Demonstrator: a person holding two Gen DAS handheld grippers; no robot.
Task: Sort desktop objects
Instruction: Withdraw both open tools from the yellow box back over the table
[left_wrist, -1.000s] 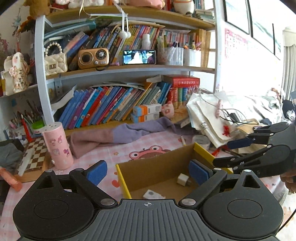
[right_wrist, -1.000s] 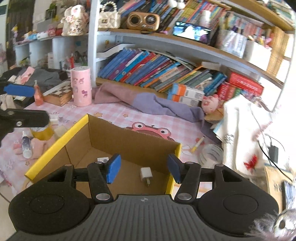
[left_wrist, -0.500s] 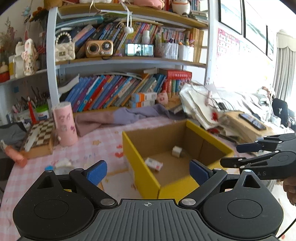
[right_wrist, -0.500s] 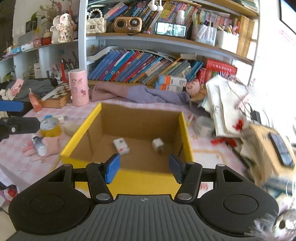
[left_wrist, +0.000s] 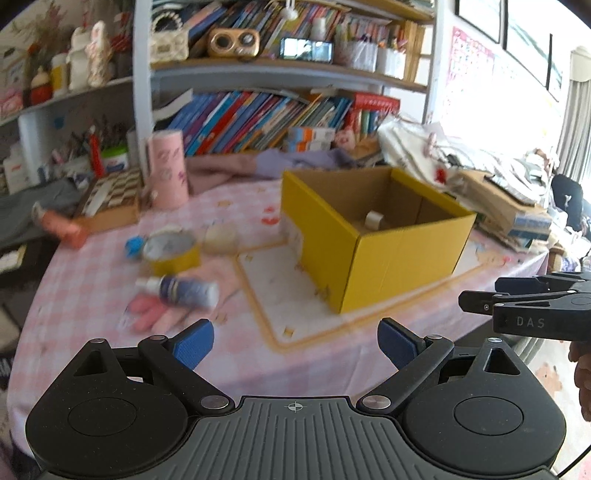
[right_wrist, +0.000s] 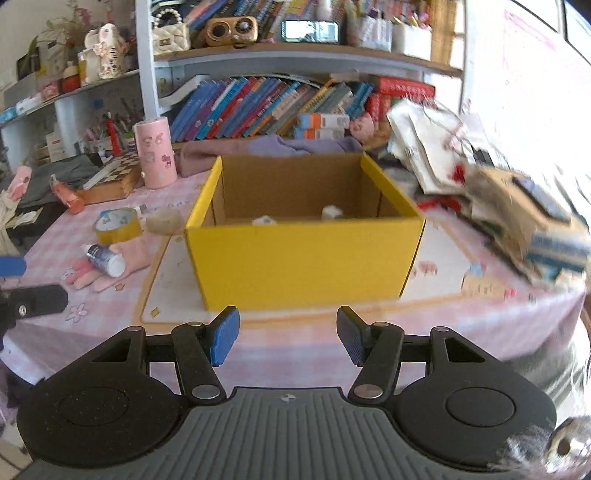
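Where bookshelves (right_wrist: 295, 59) back a pink checked tablecloth (right_wrist: 443, 325) | one yellow box (right_wrist: 303, 254), two small items inside | left gripper (left_wrist: 295, 343) and right gripper (right_wrist: 286, 334) both apart, empty

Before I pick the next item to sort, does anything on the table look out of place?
One thing: a small purple bottle with a white cap lies on its side across a pink glove, left of the yellow cardboard box. No spill shows.

A yellow cardboard box (right_wrist: 303, 254) stands open-topped on the pink checked cloth, two small white items (right_wrist: 331, 212) on its floor. To its left lie a roll of yellow tape (right_wrist: 118, 225) flat, a pale lump (right_wrist: 164, 224) just beside it, and a small purple-labelled bottle (right_wrist: 105, 260) on its side across a pink glove (right_wrist: 107, 267).
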